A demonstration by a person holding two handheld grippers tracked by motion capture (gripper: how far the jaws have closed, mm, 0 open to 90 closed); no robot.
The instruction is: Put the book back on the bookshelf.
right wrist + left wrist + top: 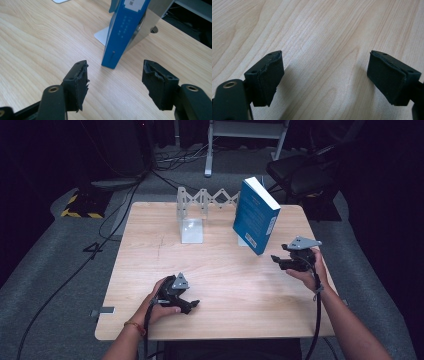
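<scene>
Dark floor and black cables lie all around a light wooden table (220,270). Near the far edge of the table, at about 12 o'clock from its middle, stands a white zigzag rack (205,200). One flat white end plate (192,231) of the rack rests on the wood at about 11 o'clock.

A blue book (255,216) stands up at about 1 o'clock, leaning to one side. One bottom corner touches the table. In the right gripper view the blue book (125,32) rests against a shiny metal plate (147,25) behind it.

The right gripper (278,260) is held above the table at about 3 o'clock, near the book but not touching it, and points at it. In its own view the right gripper (115,80) has its jaws spread wide, with nothing between them, and the book's low corner sits just past the gap.

The left gripper (195,304) sits low at about 7 o'clock, well apart from the book. In its own view the left gripper (324,75) is also spread wide and holds nothing, with bare wood under it.
</scene>
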